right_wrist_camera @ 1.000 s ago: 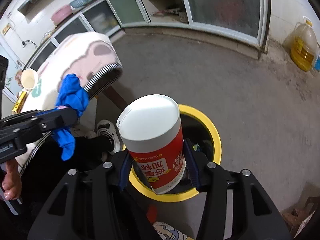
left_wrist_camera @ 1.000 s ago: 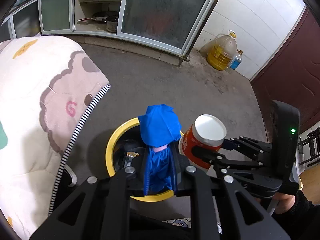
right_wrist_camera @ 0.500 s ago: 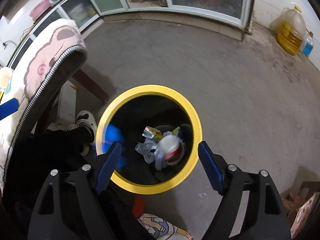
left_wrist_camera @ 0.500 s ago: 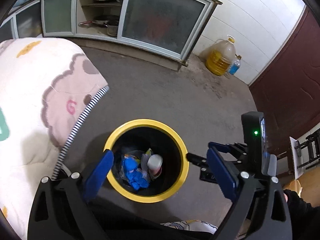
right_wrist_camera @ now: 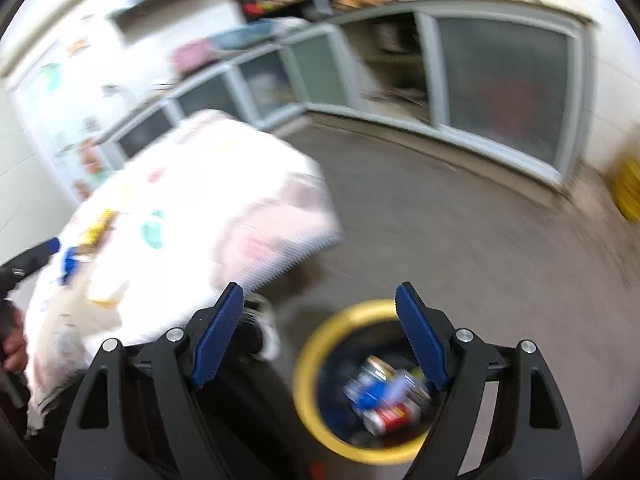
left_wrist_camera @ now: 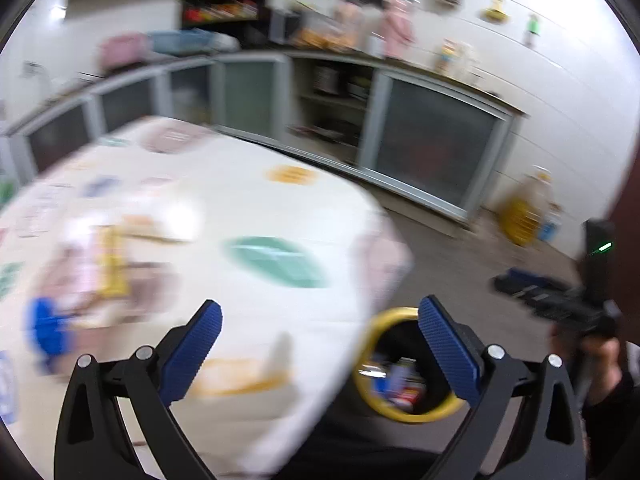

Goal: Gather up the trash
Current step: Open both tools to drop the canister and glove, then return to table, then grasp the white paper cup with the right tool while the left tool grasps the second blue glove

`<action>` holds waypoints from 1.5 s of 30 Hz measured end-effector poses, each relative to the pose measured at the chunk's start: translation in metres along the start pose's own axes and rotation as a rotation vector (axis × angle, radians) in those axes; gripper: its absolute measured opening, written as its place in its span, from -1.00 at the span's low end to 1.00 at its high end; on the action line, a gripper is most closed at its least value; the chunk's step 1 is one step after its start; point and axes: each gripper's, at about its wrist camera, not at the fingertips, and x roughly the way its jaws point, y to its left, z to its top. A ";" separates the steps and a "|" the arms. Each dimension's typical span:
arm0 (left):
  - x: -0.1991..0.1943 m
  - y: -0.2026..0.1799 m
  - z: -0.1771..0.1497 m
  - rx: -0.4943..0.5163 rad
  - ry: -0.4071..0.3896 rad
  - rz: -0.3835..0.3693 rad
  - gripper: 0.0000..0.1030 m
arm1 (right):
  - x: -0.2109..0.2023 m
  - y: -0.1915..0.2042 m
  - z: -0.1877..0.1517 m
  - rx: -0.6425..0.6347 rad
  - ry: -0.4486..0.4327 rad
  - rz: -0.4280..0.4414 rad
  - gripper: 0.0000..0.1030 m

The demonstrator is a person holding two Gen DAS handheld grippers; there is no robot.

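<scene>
The yellow-rimmed bin (right_wrist_camera: 308,356) stands on the floor below my right gripper (right_wrist_camera: 319,286), which is open and empty. Inside the bin lie a red-and-white cup (right_wrist_camera: 390,414), a blue rag (right_wrist_camera: 372,394) and other scraps. My left gripper (left_wrist_camera: 319,302) hangs over the edge of the cloth-covered table (left_wrist_camera: 240,208); its jaws are opening with nothing between them. The bin (left_wrist_camera: 384,316) shows behind its right finger. On the table, blurred, lie a blue item (left_wrist_camera: 46,328) and a yellow packet (left_wrist_camera: 112,264). The right gripper (left_wrist_camera: 540,292) also shows at the right of the left wrist view.
Grey glass-door cabinets (left_wrist_camera: 432,148) line the far wall. A yellow oil jug (left_wrist_camera: 520,216) stands by the dark red door. Bare concrete floor (right_wrist_camera: 440,208) lies between table and cabinets. A hand (left_wrist_camera: 600,356) grips the right tool. Both views are motion-blurred.
Both grippers let go of the blue rag and the cup, which dropped into the bin. Both then rose, and the left one swung leftward over the table.
</scene>
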 end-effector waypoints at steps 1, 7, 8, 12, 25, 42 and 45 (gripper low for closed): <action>-0.013 0.022 -0.004 -0.014 -0.017 0.066 0.84 | 0.003 0.015 0.007 -0.027 -0.006 0.035 0.46; -0.058 0.119 -0.026 -0.180 -0.028 0.278 0.84 | 0.043 0.112 0.042 -0.140 0.013 0.266 0.45; -0.061 0.129 -0.028 -0.198 -0.026 0.305 0.84 | 0.055 0.131 0.049 -0.161 0.020 0.297 0.45; -0.066 0.165 -0.043 -0.249 -0.020 0.376 0.84 | 0.090 0.179 0.070 -0.210 0.037 0.353 0.42; -0.020 0.223 -0.062 -0.339 0.096 0.367 0.84 | 0.161 0.251 0.101 -0.239 0.117 0.391 0.33; 0.021 0.258 -0.054 -0.437 0.153 0.301 0.32 | 0.222 0.290 0.102 -0.249 0.209 0.393 -0.08; 0.024 0.255 -0.050 -0.418 0.152 0.283 -0.58 | 0.229 0.295 0.100 -0.248 0.235 0.402 -0.63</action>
